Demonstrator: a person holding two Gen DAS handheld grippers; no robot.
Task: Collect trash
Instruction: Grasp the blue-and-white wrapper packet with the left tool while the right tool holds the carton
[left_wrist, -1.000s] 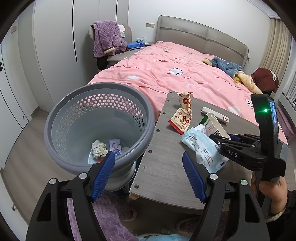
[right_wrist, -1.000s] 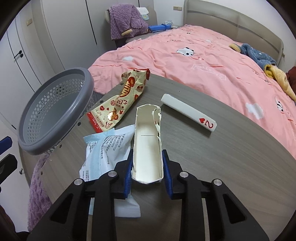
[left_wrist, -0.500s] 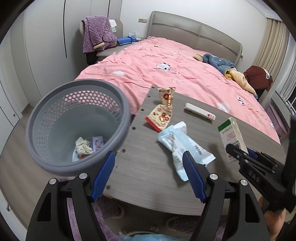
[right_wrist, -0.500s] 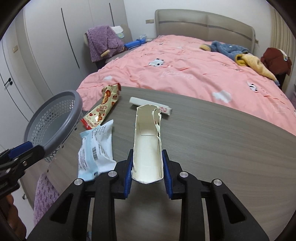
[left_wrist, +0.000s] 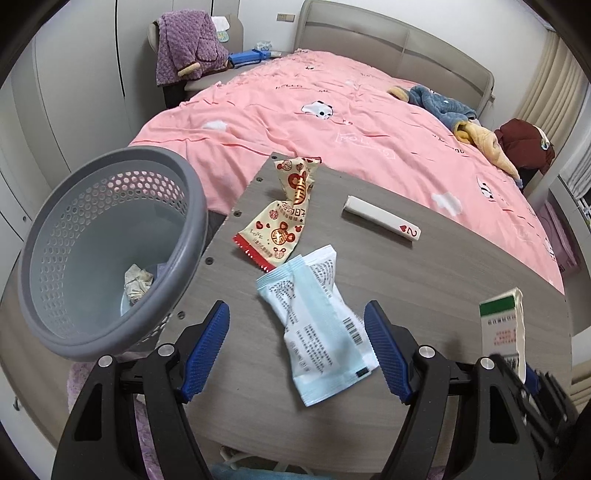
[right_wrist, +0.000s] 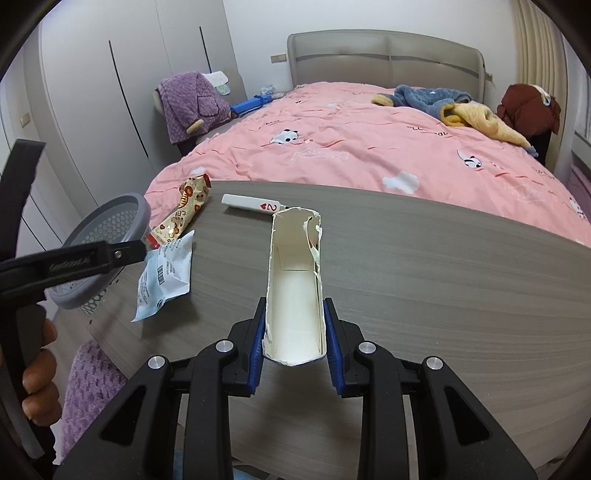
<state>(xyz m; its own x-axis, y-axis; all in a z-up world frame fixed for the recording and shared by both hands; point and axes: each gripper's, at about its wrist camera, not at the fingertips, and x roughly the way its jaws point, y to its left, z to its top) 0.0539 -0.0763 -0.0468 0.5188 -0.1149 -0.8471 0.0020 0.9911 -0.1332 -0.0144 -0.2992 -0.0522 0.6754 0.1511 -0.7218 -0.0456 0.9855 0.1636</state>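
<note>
The torn carton (right_wrist: 293, 291) is pinched at its lower end by the right gripper (right_wrist: 294, 354), held above the table (right_wrist: 443, 295) — empty, light, thin-walled, so easily crushed; a light squeeze across the side walls is judged enough. The left gripper (left_wrist: 295, 343) is spread wide w/ nothing between its jaws, over the pale blue packet (left_wrist: 317, 325) — soft, slippery film, best taken mid-body. The basket (left_wrist: 55, 236) stands beside the table's edge.

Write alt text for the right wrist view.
The right gripper holds a torn-open white carton between its jaws above a grey table. On the table lie a pale blue packet, a snack wrapper and a small white box; behind is a pink bed.
</note>
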